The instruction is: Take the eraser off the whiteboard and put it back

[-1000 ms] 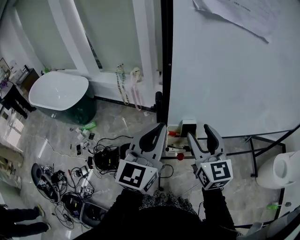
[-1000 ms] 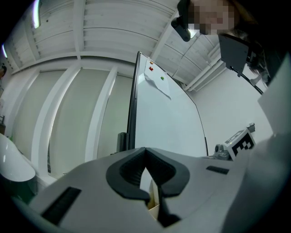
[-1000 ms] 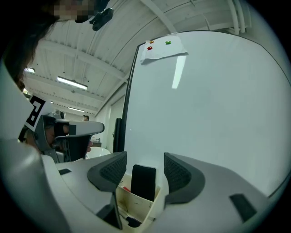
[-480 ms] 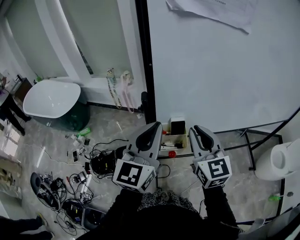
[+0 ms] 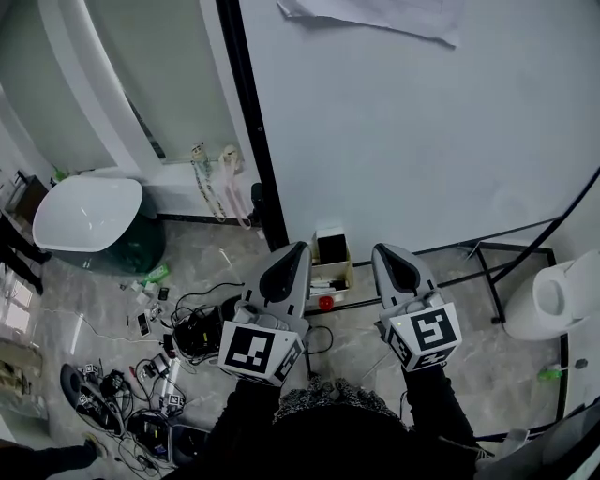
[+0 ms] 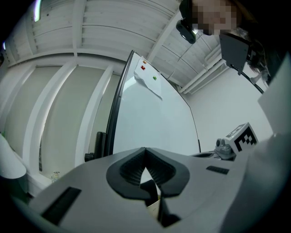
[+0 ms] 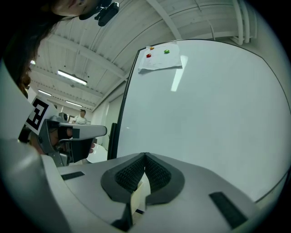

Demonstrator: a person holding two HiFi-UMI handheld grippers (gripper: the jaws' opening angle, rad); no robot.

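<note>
Left tongs [image 5: 298, 247] closed and empty, right tongs [image 5: 380, 249] just closed on nothing, whiteboard [image 5: 422, 141] ahead of both.

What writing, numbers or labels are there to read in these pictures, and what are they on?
No text here is readable.
Paper sheet on the whiteboard: faint print, too small and blurred to read.
Cube on the left hand-held gripper: a black-and-white square pattern, not letters.
Cube on the right hand-held gripper: the same kind of pattern, not letters.
</note>
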